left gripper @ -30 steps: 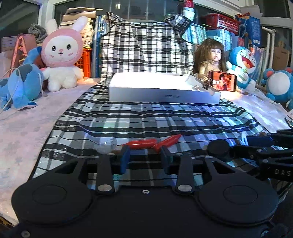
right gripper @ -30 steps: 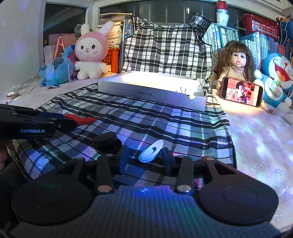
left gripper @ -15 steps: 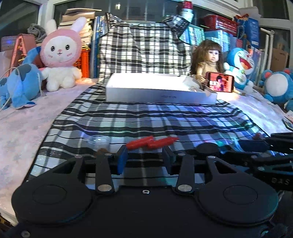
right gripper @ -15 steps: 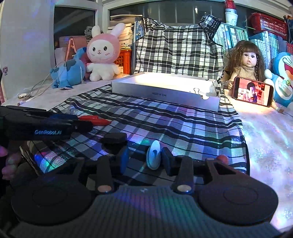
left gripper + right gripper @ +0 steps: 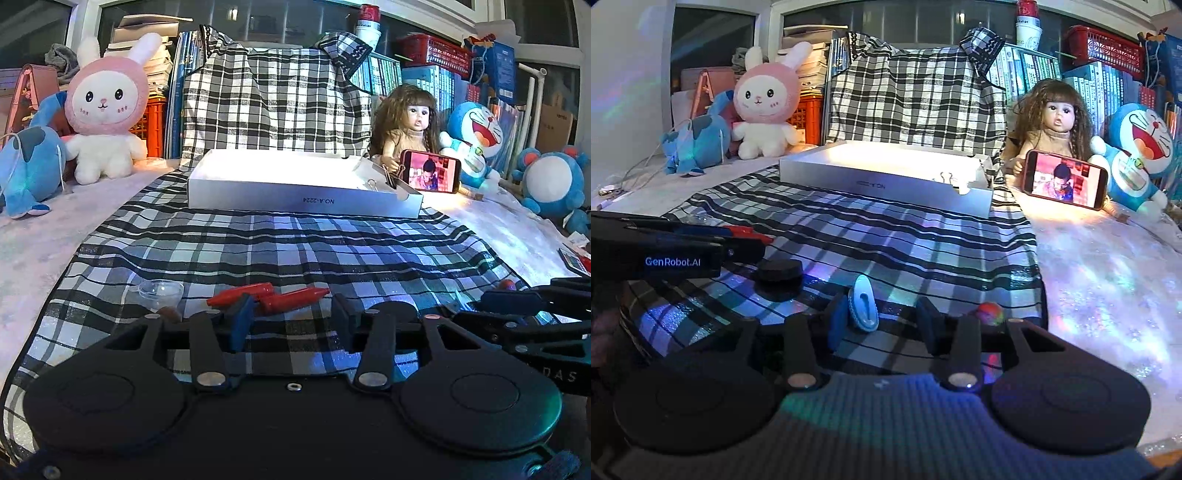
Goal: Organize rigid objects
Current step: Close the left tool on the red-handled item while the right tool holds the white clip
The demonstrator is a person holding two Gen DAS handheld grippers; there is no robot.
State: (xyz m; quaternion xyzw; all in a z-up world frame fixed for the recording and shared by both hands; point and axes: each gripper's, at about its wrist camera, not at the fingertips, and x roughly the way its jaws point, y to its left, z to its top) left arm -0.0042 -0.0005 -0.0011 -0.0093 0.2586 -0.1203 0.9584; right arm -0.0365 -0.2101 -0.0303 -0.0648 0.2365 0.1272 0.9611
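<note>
Red pliers-like handles (image 5: 273, 293) lie on the checked cloth just ahead of my open left gripper (image 5: 290, 317). A clear small cup (image 5: 159, 291) sits to their left. A black round cap (image 5: 779, 271) and a white-blue oval clip (image 5: 863, 304) lie on the cloth in the right wrist view. My right gripper (image 5: 882, 321) is open, and the clip stands next to its left finger (image 5: 837, 321). A small colourful ball (image 5: 988, 312) sits by the right finger. The white open box (image 5: 303, 182) stands farther back, with binder clips at its right corner.
A phone (image 5: 1065, 179) leans on a doll (image 5: 1054, 122) at the back right. Plush toys (image 5: 105, 107) line the back left and right. Books and a checked bag stand behind the box. My left gripper's body (image 5: 665, 254) crosses the right wrist view's left.
My right gripper has moved forward over the white-blue clip, which turned from lying flat to standing on edge between the fingers. My left gripper has edged closer to the red handles.
</note>
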